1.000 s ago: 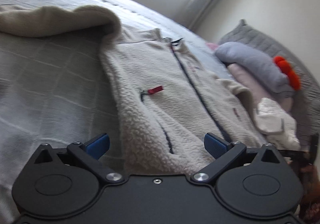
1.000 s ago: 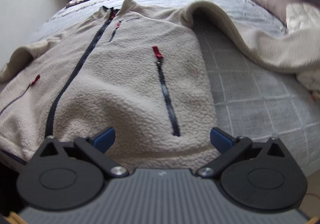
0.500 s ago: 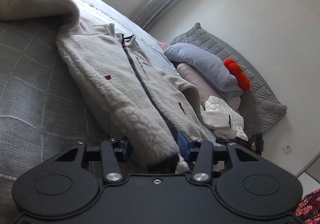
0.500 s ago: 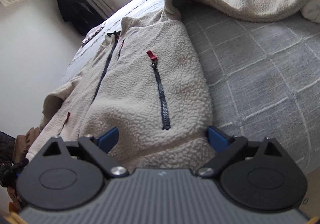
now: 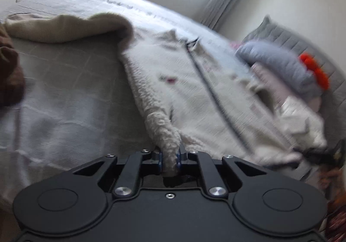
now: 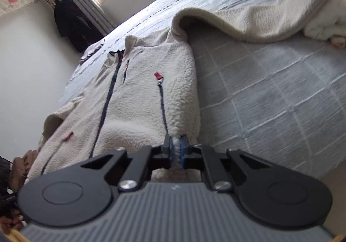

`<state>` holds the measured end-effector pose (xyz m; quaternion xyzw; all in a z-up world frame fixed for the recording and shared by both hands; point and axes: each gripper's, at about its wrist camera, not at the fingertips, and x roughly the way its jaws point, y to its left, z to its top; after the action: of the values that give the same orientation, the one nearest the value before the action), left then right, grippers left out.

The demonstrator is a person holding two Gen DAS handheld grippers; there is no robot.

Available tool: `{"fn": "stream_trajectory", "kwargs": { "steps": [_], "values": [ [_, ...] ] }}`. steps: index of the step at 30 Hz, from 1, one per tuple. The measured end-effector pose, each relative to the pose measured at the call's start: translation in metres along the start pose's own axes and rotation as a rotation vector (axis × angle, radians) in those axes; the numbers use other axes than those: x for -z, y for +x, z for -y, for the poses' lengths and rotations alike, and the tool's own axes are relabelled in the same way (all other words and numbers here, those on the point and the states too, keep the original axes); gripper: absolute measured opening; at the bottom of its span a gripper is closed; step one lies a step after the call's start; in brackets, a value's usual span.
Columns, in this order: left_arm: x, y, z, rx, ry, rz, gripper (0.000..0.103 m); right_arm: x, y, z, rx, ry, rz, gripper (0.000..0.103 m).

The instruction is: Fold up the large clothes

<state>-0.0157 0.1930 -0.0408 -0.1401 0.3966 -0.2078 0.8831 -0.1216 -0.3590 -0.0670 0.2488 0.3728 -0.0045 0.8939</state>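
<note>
Left wrist view: left gripper [image 5: 169, 158] has just closed, pinching the cream fleece zip jacket [image 5: 190, 90] hem; right gripper [image 6: 175, 151] likewise pinches it on the grey bed [image 6: 270, 99].

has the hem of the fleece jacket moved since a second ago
Yes. The fleece jacket hem, flat on the grey bedspread before, is now bunched and lifted off it, pinched by the left gripper and right gripper, whose jaws just closed.
</note>
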Motion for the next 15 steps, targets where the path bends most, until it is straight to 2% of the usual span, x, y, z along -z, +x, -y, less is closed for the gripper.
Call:
{"fn": "stream_trajectory", "kwargs": {
  "steps": [2,4,5,6,7,8,9,10,11,12,15],
  "values": [
    [0.01,0.025,-0.003,-0.086,0.055,-0.115,0.012,0.007,0.026,-0.005,0.101,-0.063,-0.092,0.006],
    [0.021,0.044,-0.002,-0.137,0.12,-0.191,0.017,0.014,0.037,-0.013,0.15,-0.126,-0.103,0.008],
    [0.021,0.043,0.001,-0.148,0.139,-0.179,0.018,0.013,0.034,-0.018,0.167,-0.146,-0.097,0.009],
    [0.018,0.039,0.003,-0.151,0.147,-0.165,0.022,0.012,0.03,-0.023,0.184,-0.164,-0.087,0.018],
    [0.015,0.035,0.007,-0.157,0.159,-0.152,0.025,0.01,0.027,-0.027,0.197,-0.186,-0.077,0.033],
    [0.011,0.031,0.011,-0.175,0.173,-0.138,0.037,0.007,0.023,-0.028,0.203,-0.204,-0.062,0.042],
    [0.007,0.027,0.015,-0.204,0.191,-0.116,0.054,0.002,0.019,-0.026,0.211,-0.214,-0.036,0.057],
    [0.003,0.023,0.019,-0.234,0.214,-0.085,0.062,-0.005,0.015,-0.023,0.218,-0.212,-0.009,0.064],
    [0.002,0.017,0.026,-0.261,0.242,-0.043,0.073,-0.012,0.011,-0.018,0.228,-0.198,0.014,0.064],
    [-0.003,0.015,0.031,-0.276,0.269,-0.004,0.08,-0.02,0.008,-0.013,0.243,-0.18,0.033,0.066],
    [-0.018,0.018,0.047,-0.273,0.327,0.069,0.092,-0.049,-0.003,0.004,0.307,-0.161,0.106,0.072]
  ]
}}
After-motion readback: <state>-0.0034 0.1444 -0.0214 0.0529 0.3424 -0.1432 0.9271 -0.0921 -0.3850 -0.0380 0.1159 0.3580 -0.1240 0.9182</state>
